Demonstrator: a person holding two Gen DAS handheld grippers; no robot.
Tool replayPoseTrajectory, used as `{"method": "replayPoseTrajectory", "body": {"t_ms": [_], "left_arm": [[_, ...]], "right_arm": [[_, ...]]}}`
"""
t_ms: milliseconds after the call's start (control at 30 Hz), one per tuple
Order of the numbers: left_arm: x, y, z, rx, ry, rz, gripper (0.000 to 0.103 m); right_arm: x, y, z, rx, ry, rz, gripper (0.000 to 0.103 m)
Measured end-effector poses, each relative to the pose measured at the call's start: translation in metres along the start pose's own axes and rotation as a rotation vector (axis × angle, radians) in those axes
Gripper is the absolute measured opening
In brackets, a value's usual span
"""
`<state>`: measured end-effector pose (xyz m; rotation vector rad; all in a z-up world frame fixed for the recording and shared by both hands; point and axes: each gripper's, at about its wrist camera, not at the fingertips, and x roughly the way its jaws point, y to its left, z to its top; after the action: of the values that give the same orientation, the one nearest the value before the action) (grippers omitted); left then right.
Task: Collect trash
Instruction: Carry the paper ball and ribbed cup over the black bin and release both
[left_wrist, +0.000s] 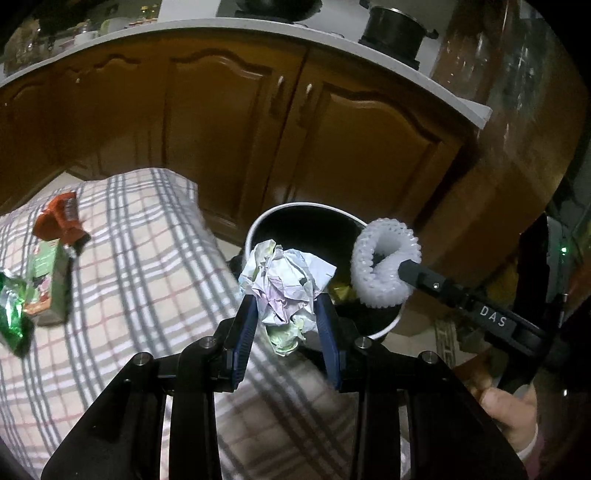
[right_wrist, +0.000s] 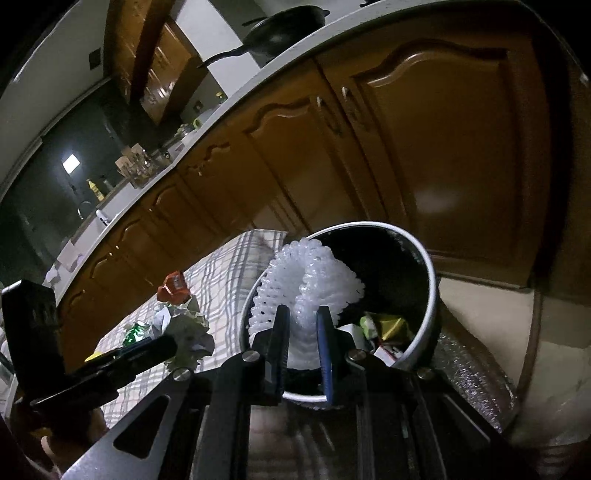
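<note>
My left gripper (left_wrist: 284, 299) is shut on a crumpled paper ball (left_wrist: 286, 286) and holds it over the near rim of a round white-rimmed trash bin (left_wrist: 258, 221) with a dark inside. My right gripper (right_wrist: 303, 314) is shut on a white foam fruit net (right_wrist: 310, 280) and holds it over the bin (right_wrist: 430, 266); the net also shows in the left wrist view (left_wrist: 384, 262). Yellow and green wrappers (right_wrist: 388, 325) lie in the bin. The paper ball (right_wrist: 188, 325) and the left gripper show at the left of the right wrist view.
A checked cloth (left_wrist: 140, 266) covers the table. On it lie a red wrapper (left_wrist: 61, 218), a green carton (left_wrist: 50, 280) and a green foil wrapper (left_wrist: 13, 310). Brown cabinet doors (left_wrist: 229, 122) stand behind, under a white counter with pots.
</note>
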<state>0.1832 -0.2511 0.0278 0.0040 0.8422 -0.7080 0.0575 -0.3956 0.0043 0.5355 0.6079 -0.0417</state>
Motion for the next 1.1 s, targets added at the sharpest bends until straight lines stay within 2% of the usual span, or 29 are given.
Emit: {"method": "replayPoseTrajectory", "body": {"t_ms": [667, 767, 867, 900, 967, 1000, 1100], "left_arm": [[0.058, -0.029, 0.021, 0.06, 0.075, 0.009, 0.032], [0.064, -0.03, 0.021, 0.066, 0.086, 0.007, 0.035], [0.066, -0.031, 0.021, 0.067, 0.094, 0.007, 0.044], [0.067, -0.031, 0.02, 0.064, 0.097, 0.006, 0.049], [0.066, -0.032, 0.02, 0.061, 0.095, 0.003, 0.051], [0.066, -0.031, 0.02, 0.058, 0.095, 0.003, 0.056], [0.062, -0.028, 0.017, 0.045, 0.084, 0.001, 0.059]], "right_arm": [[0.02, -0.026, 0.017, 0.015, 0.018, -0.042, 0.015], [0.022, -0.028, 0.019, 0.016, 0.021, -0.05, 0.015], [0.025, -0.031, 0.02, 0.024, 0.023, -0.055, 0.022], [0.025, -0.032, 0.02, 0.03, 0.025, -0.05, 0.028], [0.026, -0.036, 0.02, 0.046, 0.027, -0.043, 0.037], [0.026, -0.037, 0.02, 0.049, 0.026, -0.039, 0.042], [0.023, -0.039, 0.018, 0.059, 0.02, -0.036, 0.051]]}}
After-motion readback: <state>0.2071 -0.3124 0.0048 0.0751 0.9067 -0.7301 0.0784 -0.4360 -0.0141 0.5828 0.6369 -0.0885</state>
